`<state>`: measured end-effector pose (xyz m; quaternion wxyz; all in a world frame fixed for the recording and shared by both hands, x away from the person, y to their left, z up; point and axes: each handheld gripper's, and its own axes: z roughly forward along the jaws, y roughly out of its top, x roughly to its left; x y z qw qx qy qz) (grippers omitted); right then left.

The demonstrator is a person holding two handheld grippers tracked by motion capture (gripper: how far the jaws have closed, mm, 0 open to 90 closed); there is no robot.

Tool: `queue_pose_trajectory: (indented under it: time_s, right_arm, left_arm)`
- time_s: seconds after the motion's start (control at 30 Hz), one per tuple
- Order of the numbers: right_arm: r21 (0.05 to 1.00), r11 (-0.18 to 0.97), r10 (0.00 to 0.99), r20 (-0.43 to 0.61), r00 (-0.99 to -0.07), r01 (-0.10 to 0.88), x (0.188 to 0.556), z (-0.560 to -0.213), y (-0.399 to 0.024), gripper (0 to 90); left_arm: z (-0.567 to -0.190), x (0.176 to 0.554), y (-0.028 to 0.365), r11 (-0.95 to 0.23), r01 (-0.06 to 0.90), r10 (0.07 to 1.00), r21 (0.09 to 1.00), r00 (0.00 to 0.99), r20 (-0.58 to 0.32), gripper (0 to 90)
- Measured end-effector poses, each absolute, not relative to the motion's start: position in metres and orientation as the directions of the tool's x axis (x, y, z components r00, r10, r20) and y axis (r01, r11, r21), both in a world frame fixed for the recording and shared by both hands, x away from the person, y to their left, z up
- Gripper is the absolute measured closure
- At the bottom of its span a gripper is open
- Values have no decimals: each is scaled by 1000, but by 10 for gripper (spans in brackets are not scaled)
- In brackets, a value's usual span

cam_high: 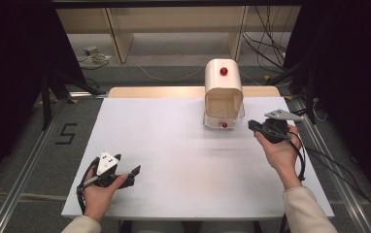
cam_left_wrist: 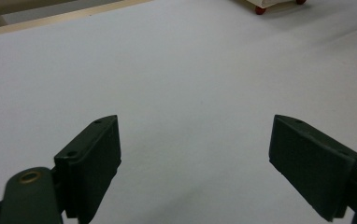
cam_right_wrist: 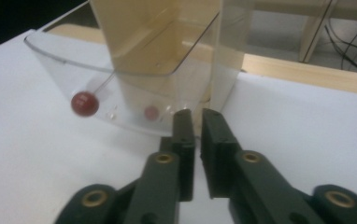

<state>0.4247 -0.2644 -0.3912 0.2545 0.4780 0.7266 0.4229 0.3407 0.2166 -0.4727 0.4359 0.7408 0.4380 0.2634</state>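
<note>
— Any writing to read anywhere?

— Just one mark: a large dark "5" (cam_high: 66, 134), laid out in tape strips on the grey floor (cam_high: 38, 160) left of the table, beside the metal rail (cam_high: 23, 167).

— Anything on the cream dispenser (cam_high: 223, 85)?

— No lettering; no label or brand legible on its front or on the clear tray below.

— On the grippers' grey plates?

— Nothing readable; only small holes, too small to make out more.

— The white tabletop (cam_high: 174, 145)?

— Blank, no print or signs.

— Shelving at the back?

— No legible text there either.
</note>
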Motion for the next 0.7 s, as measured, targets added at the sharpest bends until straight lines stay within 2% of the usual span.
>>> queue_pose_trajectory:
  time_s: [0.47, 0.7]
  right_arm:
    - [841, 230, 877, 39, -479, 489, 420, -398, -245, 900]
    - [861, 230, 871, 26, -490, 454, 421, -392, -238, 900]
  left_arm:
    - [-472, 342, 214, -239, 422, 880, 875, 475, 11, 167]
    - [-473, 342, 214, -239, 421, 879, 875, 477, 11, 167]
